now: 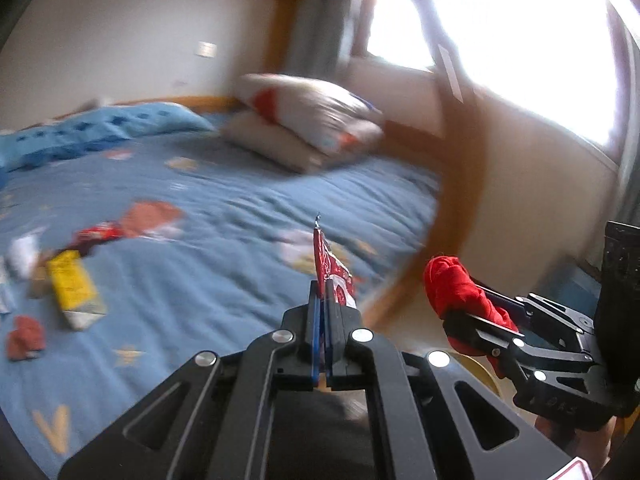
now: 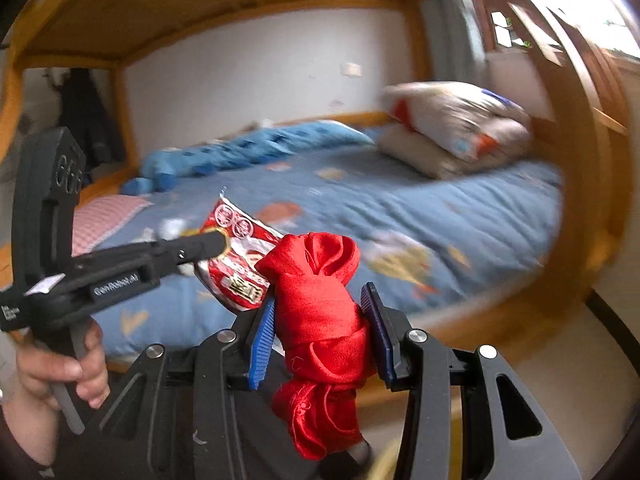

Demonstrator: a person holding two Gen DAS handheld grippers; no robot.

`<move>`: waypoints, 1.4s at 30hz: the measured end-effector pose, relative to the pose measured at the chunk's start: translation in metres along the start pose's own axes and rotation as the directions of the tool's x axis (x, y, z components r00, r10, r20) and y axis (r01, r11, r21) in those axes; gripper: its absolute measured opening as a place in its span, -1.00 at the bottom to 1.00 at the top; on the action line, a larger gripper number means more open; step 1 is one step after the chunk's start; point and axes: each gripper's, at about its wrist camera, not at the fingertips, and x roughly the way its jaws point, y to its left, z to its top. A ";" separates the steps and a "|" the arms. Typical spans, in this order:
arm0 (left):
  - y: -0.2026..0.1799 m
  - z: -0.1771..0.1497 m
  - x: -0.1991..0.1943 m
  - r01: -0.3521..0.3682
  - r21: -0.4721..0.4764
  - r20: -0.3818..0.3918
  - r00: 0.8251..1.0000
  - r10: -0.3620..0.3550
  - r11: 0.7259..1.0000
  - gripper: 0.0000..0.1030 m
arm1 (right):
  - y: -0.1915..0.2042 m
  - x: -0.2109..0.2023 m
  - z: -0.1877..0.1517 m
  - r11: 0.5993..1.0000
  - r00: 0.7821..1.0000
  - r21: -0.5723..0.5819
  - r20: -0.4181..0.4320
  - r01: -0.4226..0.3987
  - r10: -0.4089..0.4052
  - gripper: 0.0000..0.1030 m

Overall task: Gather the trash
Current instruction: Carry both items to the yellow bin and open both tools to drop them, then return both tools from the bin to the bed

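Between the blue pads of the right gripper (image 2: pixel 320 334), a knotted red cloth bundle (image 2: pixel 320 320) is clamped, the fingers (image 2: pixel 262 336) pressing on its two sides while its loose end hangs below them toward six o'clock. At about nine o'clock from that bundle, the left gripper (image 1: pixel 323 308) has its fingers together on the lower edge of a red and white snack wrapper (image 1: pixel 332 268), which stands upright out of them; seen from the right wrist, the wrapper lies just beside the cloth. A hand (image 2: pixel 60 372) grips the left tool's handle at the lower left. Beyond both tools stretches the bed (image 1: pixel 240 216) with its blue patterned cover. On it, at nine o'clock in the left wrist view, lies more litter: a yellow packet (image 1: pixel 74 288), a crumpled red scrap (image 1: pixel 25 338) and a red wrapper (image 1: pixel 96 234), all well apart from the grippers. Two stacked pillows (image 1: pixel 308 124) sit at the far end, toward twelve o'clock, under the wooden bunk frame (image 2: pixel 180 4).
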 end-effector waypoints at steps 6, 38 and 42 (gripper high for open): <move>-0.071 -0.026 0.055 0.166 0.069 -0.152 0.976 -0.154 0.984 -0.97 | -0.066 -0.031 -0.053 0.980 0.980 0.103 -0.116 0.172 -0.160 -0.20; -0.096 -0.063 0.080 0.152 0.159 -0.272 0.957 -0.105 0.975 0.63 | -0.112 -0.037 -0.097 0.958 0.954 0.161 -0.225 0.237 -0.198 0.46; -0.055 -0.046 0.043 0.013 0.143 -0.169 0.986 0.012 0.990 0.78 | -0.083 -0.019 -0.069 0.981 0.979 0.126 -0.155 0.148 -0.128 0.50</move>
